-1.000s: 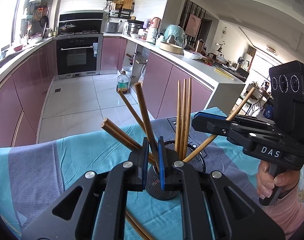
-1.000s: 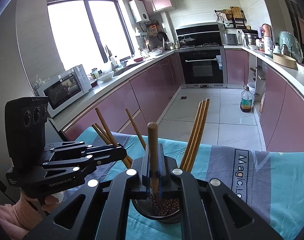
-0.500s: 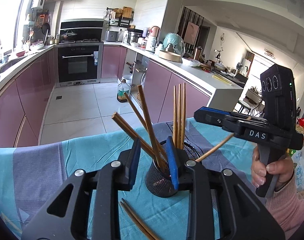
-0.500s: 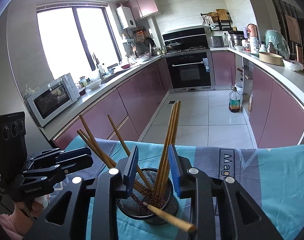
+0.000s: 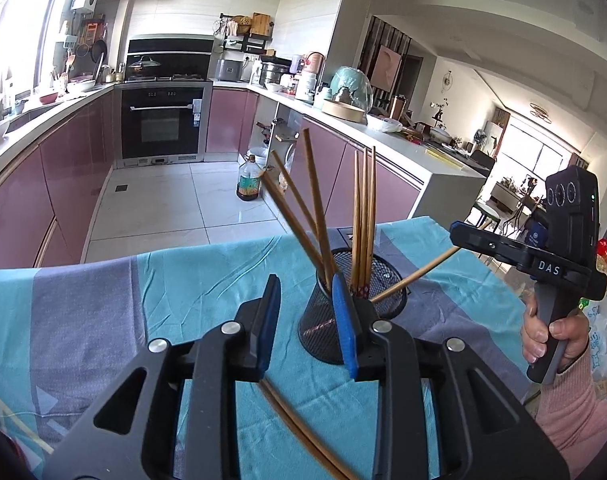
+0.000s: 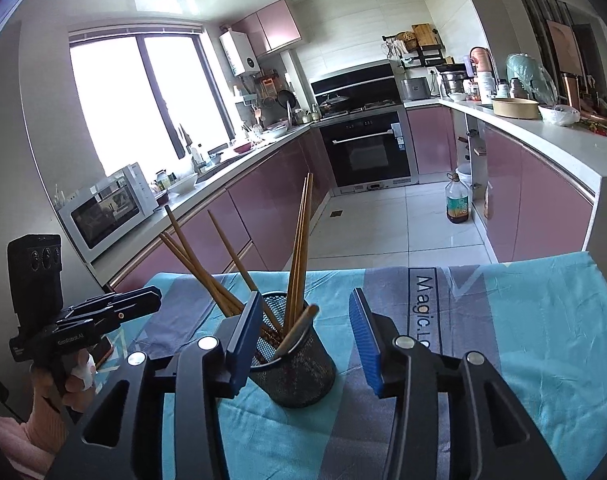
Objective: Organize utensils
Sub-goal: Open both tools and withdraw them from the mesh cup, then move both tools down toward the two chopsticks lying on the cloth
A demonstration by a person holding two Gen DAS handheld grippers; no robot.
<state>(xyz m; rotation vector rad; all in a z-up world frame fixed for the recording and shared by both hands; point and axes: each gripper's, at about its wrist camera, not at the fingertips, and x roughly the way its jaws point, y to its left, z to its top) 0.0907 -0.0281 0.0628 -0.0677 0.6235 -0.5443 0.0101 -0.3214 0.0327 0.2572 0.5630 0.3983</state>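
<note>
A black mesh cup [image 5: 355,308] stands on the cloth-covered table and holds several brown wooden chopsticks [image 5: 363,216]; it also shows in the right wrist view [image 6: 295,364]. My left gripper [image 5: 306,322] is open and empty, just in front of the cup. Two loose chopsticks [image 5: 303,432] lie on the cloth under it. My right gripper [image 6: 303,338] is open and empty, its jaws wide on either side of the cup; it also shows in the left wrist view [image 5: 463,232]. The left gripper shows at the left of the right wrist view [image 6: 151,294].
The table carries a teal and grey cloth [image 6: 523,340] with its far edge toward the kitchen floor. An oil bottle [image 5: 248,178] stands on the floor. Pink cabinets and counters [image 6: 543,184] ring the room.
Both grippers opened and let their chopsticks drop into the cup, then drew back and up from it. The right jaws have opened wider.
</note>
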